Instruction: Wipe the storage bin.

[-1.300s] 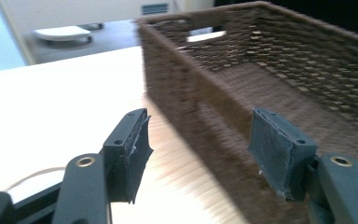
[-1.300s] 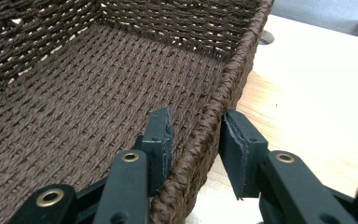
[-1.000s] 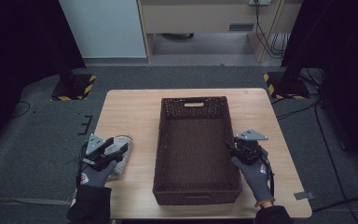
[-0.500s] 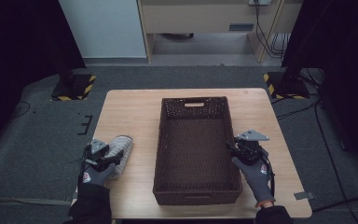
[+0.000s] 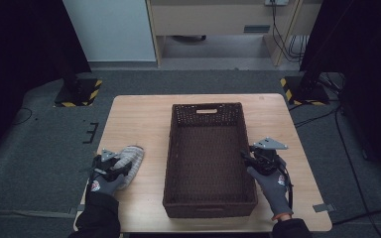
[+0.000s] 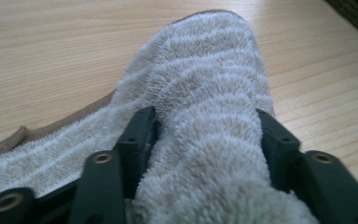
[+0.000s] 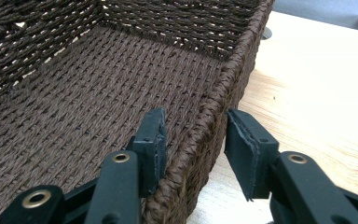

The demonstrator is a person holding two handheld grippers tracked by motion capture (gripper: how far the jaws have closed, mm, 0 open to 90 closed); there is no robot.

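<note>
- Near the person's edge of the light wooden table (image 5: 144, 116), the left gripper (image 5: 110, 166) lies low over a fluffy beige-and-white striped towel (image 5: 129, 159). In the left gripper view its jaws have just been closing and now press a bunched ridge of this towel (image 6: 205, 140) from both sides.
- The rest of the towel lies flat on the wood, spread away from the jaws toward the basket side.
- On the other side, the right gripper (image 5: 258, 159) stands at the right long wall of the dark brown woven rectangular basket (image 5: 178, 148). In the right gripper view its jaws have just been opening: one jaw is inside the basket, one outside, and the woven rim (image 7: 205, 135) passes between them with a clear gap at the outer jaw.
- Compared with one second ago, the left gripper has come down onto the towel; the right hand (image 5: 270, 186) has kept its place.
- The basket lies between the two grippers, so its walls separate them.
- Beyond the table there is grey floor and two yellow-black striped stand feet (image 5: 77, 94).
</note>
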